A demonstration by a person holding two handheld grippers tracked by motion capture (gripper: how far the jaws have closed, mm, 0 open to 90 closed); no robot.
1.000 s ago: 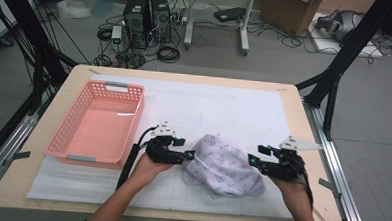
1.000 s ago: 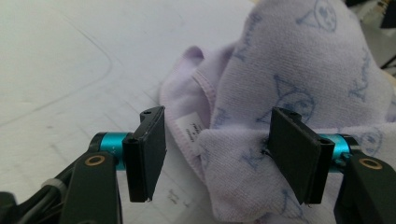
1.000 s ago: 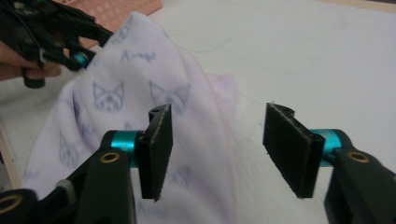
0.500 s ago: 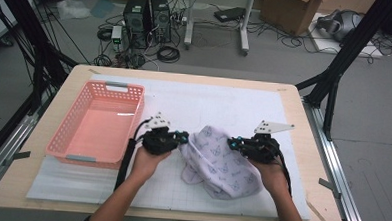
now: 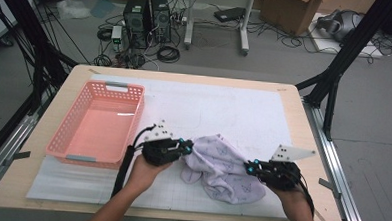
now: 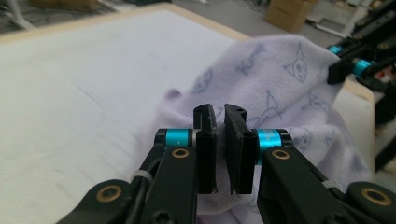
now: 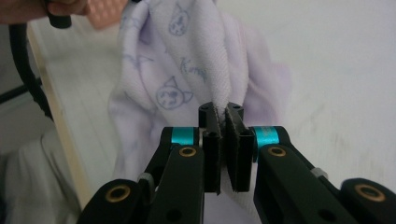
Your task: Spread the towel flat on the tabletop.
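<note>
The lavender towel (image 7: pixel 187 60) carries the only readable writing: in the right gripper view, a word in thin blue script beginning "Kuro", its end lost in a fold, sits just above a drawn cat-like face on the same towel. In the left gripper view (image 6: pixel 280 79) further blue script shows on the towel beside similar faces, too blurred to read. In the high view (image 5: pixel 221 164) its print is too small to read.
</note>
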